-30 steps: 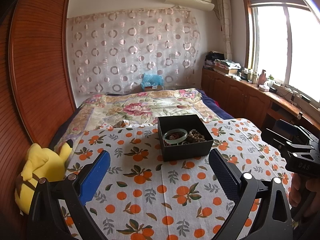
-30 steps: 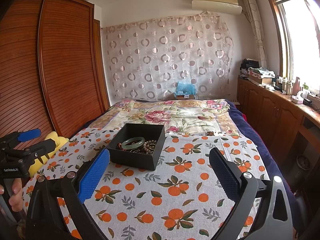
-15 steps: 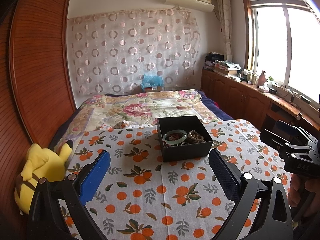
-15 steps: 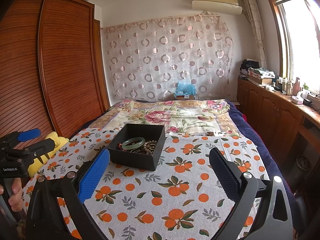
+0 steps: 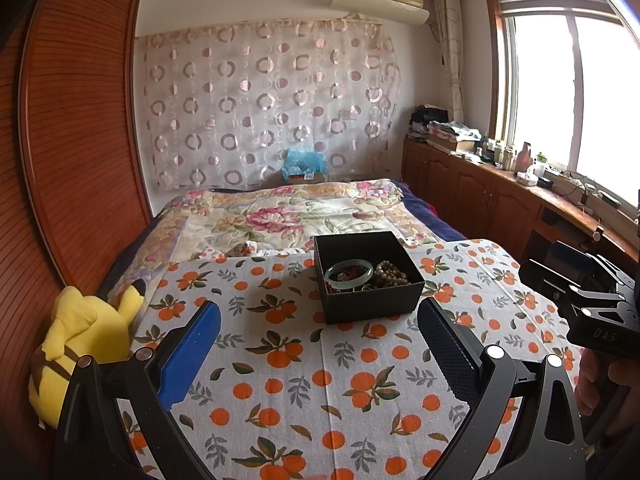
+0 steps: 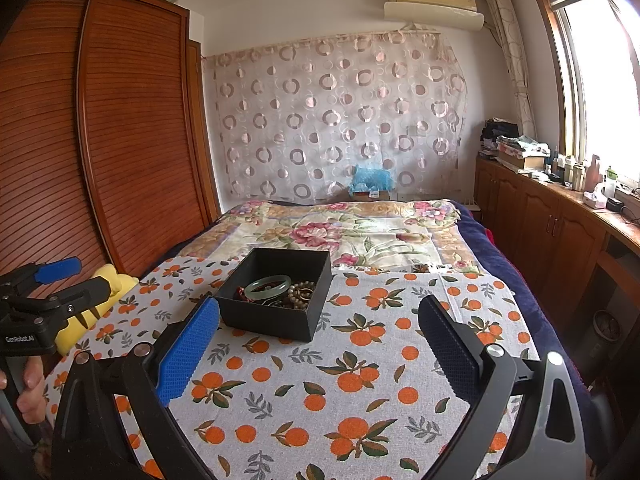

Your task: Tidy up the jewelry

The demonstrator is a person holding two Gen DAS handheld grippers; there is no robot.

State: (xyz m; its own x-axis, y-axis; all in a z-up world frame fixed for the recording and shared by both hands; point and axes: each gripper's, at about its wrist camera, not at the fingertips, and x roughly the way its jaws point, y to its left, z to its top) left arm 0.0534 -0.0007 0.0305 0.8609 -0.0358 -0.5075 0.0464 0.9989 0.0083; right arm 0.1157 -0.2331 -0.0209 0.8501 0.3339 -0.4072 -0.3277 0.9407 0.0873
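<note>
Black box [image 5: 368, 276] sitting on orange-print cloth [image 5: 304, 364] w/ green bangle [image 5: 349, 274] & beads [image 5: 391, 273] inside. Left gripper [image 5: 320, 344] & right gripper [image 6: 318, 344] both hovering near box, released, holding nothing.

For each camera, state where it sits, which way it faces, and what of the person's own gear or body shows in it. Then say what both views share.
Left wrist: rides the left gripper, facing along the bed toward the curtained wall; its open fingers frame the black box; the right gripper and a hand show at right.
Right wrist: rides the right gripper, facing the same way; the left gripper and fingers show at left.
Shared: box, green bangle, orange-print cloth.
</note>
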